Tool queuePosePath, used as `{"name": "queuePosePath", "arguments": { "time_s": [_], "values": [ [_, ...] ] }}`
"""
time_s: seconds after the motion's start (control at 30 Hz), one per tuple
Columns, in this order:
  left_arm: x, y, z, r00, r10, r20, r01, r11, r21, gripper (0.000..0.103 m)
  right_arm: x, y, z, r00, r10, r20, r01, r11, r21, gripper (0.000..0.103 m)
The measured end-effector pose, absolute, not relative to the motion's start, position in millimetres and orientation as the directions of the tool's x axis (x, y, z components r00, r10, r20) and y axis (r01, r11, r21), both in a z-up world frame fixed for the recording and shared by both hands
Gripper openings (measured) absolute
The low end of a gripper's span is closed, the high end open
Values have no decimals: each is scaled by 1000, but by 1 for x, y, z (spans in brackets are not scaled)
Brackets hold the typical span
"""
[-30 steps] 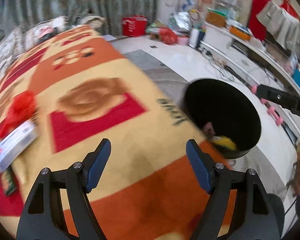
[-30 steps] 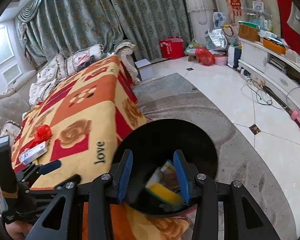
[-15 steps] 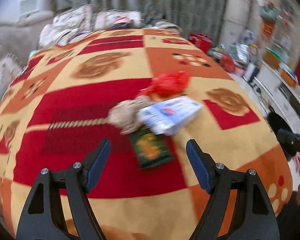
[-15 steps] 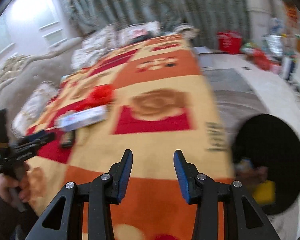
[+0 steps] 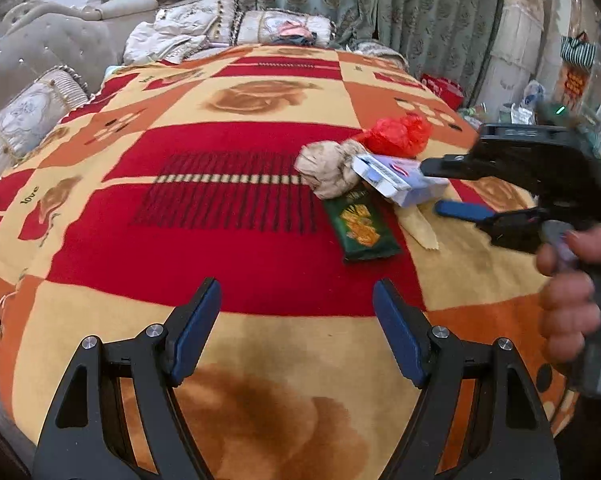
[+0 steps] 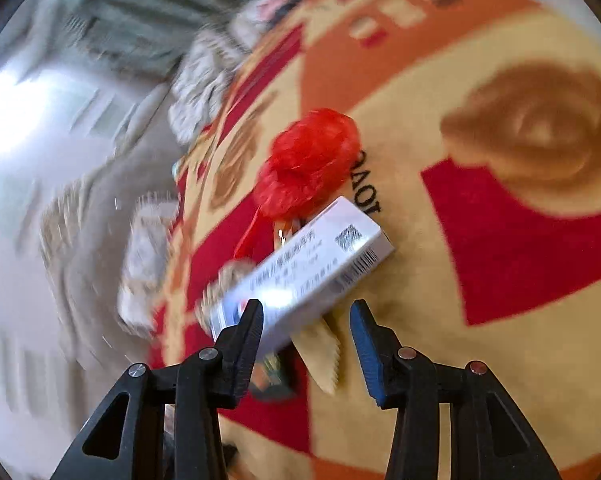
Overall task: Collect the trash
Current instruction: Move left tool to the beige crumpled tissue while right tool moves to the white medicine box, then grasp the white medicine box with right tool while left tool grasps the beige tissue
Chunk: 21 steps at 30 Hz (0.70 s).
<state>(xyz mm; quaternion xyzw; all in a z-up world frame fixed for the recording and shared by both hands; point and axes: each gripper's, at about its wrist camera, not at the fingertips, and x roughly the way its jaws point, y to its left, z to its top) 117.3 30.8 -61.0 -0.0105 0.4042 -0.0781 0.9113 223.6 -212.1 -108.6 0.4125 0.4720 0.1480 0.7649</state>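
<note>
Lying in cluster on patterned blanket point(image 5: 228, 216): white box point(image 5: 396, 180), red plastic bag point(image 5: 398, 136), crumpled beige paper point(image 5: 330, 168), green wrapper point(image 5: 360, 228), tan scrap point(image 5: 422, 228). Right gripper point(image 6: 306, 324) seen opening, box end between jaws, no pad pressed on it. Left gripper point(image 5: 296, 328) held wide apart above blanket, nothing gripped, well short of cluster.
</note>
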Motion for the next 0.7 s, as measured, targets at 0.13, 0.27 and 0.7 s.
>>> {"name": "queuePosePath", "arguments": {
  "time_s": [0.13, 0.27, 0.7],
  "values": [
    [119, 44, -52, 669, -175, -723, 127, 985, -121, 78, 232, -202, -117, 520, 623, -585, 230, 558, 798, 52],
    [120, 56, -49, 673, -172, -720, 118, 985, -125, 78, 240, -190, -108, 539, 577, -614, 238, 595, 768, 52],
    [219, 28, -39, 639, -254, -726, 285, 955, -83, 77, 188, -225, -50, 582, 490, -649, 27, 786, 618, 19]
  ]
}}
